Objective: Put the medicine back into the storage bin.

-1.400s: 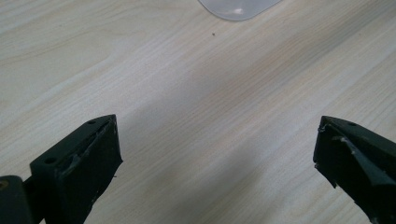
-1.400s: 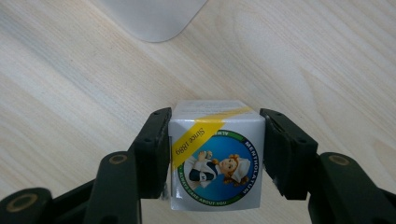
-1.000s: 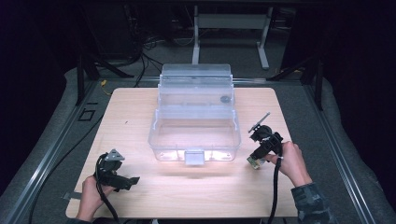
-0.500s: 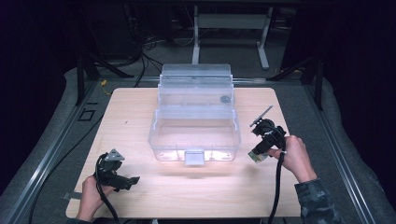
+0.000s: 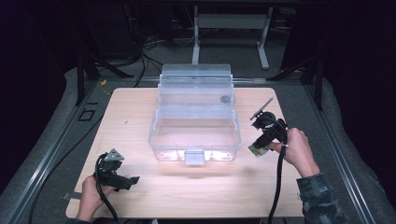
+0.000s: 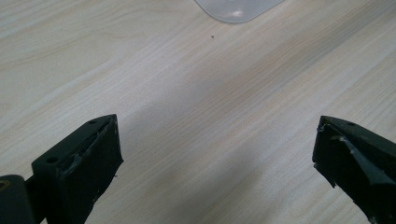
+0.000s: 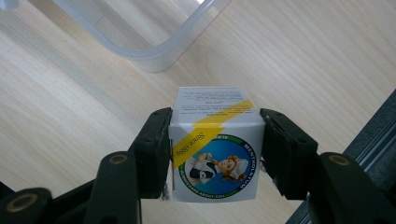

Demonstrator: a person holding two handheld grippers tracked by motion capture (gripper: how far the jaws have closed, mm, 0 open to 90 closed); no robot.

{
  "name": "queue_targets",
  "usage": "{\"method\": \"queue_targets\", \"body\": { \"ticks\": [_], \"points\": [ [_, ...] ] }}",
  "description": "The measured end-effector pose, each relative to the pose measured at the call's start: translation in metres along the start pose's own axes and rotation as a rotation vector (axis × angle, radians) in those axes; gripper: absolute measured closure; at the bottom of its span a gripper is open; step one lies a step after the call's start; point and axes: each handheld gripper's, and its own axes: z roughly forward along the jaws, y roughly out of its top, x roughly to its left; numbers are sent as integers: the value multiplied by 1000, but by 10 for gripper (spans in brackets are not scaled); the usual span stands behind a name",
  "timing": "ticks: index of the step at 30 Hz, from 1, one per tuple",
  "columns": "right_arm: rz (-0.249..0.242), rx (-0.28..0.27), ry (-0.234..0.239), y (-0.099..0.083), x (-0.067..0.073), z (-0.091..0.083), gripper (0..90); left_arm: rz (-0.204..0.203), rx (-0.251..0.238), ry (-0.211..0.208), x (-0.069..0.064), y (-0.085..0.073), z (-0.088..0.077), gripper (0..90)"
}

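Note:
A clear plastic storage box [image 5: 194,135] with its lid raised stands in the middle of the wooden table [image 5: 140,112]. To its right my right gripper [image 5: 256,150] is shut on a small white carton [image 7: 215,144] that has a yellow band and a round blue picture; it hangs just above the table by the box's rounded corner [image 7: 154,51]. My left gripper [image 5: 134,179] rests near the front left of the table, held by a hand. Its jaws stand wide apart over bare wood with nothing between them, and the box's corner [image 6: 236,11] lies ahead.
A latch tab [image 5: 194,157] juts from the box's front wall. Grey padding and a metal rail [image 5: 51,149] border the table. Cables and a stand's legs [image 5: 229,28] lie on the dark floor behind. Bare wood lies in front of the box.
The right gripper with the carton has shifted slightly forward and left, closer to the box's right front corner. The left gripper has stayed put.

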Motion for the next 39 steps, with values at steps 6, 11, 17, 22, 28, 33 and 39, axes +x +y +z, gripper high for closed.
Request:
{"method": "queue_targets", "body": {
  "ticks": [6,11,17,22,28,33,39],
  "points": [
    [-9,1,-10,3,-1,-8,462,-2,0,-1,0,0,0,14],
    [-18,11,-39,7,-1,-15,463,-1,0,-1,0,0,0,15],
    [-24,-11,-16,12,-1,-23,463,0,-1,-1,0,0,0,15],
    [-35,-7,-50,17,2,-31,463,1,-1,-1,0,0,0,15],
    [-49,-20,-54,24,3,-39,464,1,0,-2,0,0,0,17],
    [-58,-29,-61,29,4,-43,464,2,-1,-2,0,0,0,17],
    [-67,-43,-64,39,7,-49,464,2,-2,-3,0,0,0,17]
  ]
}}
